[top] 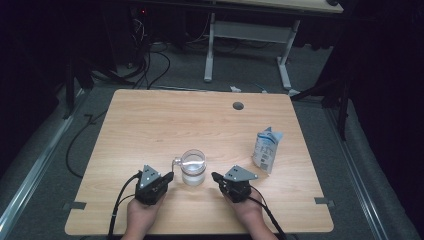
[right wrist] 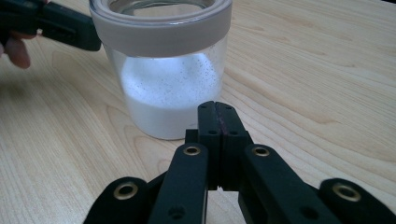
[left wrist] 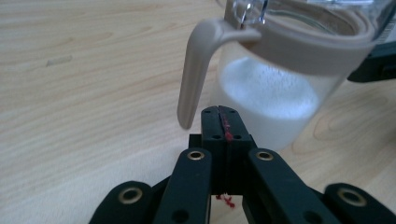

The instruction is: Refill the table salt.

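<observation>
A clear glass jar (top: 193, 167) with a pale beige rim band stands near the table's front middle, about half full of white powder. In the left gripper view the jar (left wrist: 275, 93) is close ahead, and a beige clip lever (left wrist: 196, 70) hangs down from its rim. My left gripper (top: 170, 176) lies just left of the jar, jaws pressed together with nothing between them (left wrist: 223, 116). My right gripper (top: 215, 176) lies just right of the jar, also shut and empty (right wrist: 217, 114). The jar (right wrist: 166, 79) stands a little beyond its tips.
An opened white pouch (top: 266, 149) with a blue top stands to the right of the jar. The wooden table (top: 150, 120) has a round cable hole (top: 238, 106) near its far edge. Beyond lie a grey floor, cables and another desk's white legs (top: 210, 50).
</observation>
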`<state>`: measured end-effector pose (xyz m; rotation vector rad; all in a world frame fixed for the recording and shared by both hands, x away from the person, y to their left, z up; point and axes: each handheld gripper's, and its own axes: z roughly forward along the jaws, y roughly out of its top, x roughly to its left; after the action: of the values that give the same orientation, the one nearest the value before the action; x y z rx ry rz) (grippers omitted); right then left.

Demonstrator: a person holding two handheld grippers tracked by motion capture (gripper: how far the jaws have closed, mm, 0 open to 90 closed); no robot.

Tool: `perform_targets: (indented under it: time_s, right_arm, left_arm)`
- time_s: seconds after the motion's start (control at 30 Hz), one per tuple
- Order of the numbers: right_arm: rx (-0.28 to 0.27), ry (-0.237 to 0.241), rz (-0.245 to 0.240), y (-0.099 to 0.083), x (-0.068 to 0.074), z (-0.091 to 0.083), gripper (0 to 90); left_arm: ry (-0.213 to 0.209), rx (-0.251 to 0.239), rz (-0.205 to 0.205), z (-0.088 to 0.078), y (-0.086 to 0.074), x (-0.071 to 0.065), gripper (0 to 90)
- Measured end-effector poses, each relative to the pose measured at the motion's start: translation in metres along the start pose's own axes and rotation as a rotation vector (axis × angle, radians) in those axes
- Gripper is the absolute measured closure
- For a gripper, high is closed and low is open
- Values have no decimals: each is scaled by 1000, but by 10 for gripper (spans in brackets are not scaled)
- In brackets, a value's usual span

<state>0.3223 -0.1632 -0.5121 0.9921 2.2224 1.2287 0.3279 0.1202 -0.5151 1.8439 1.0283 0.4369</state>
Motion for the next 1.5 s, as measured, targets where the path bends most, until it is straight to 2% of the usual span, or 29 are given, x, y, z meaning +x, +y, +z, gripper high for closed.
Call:
perform_targets:
  time_s: [0.1, 0.37, 0.63, 0.93, 1.1, 1.2, 1.33, 1.5]
  right_arm:
    - [-1, 1, 4, -1, -1, -1, 899]
    - [-2, 4, 7, -2, -1, -1, 899]
    - [3, -2, 15, -3, -4, -3, 899]
    - [3, -9, 19, -5, -7, -4, 899]
    - [3, -11, 21, -6, -7, -4, 899]
    - [5, -12, 23, -6, -7, -5, 899]
    - [-1, -12, 27, -6, -8, -7, 899]
    - [2, -12, 24, -6, -7, -7, 899]
  left_arm:
    - [4, -20, 4, 4, 10, 0, 900]
    - [5, -25, 13, 13, 18, -2, 900]
    - [-12, -31, -8, 24, 27, 6, 900]
    - [-13, -32, 0, 32, 32, 10, 900]
    - [7, -45, -4, 24, 24, 6, 900]
    - [19, -47, 10, 17, 18, 5, 900]
    - [55, -37, -14, 1, 6, 14, 900]
    - [67, -35, -23, 0, 5, 20, 900]
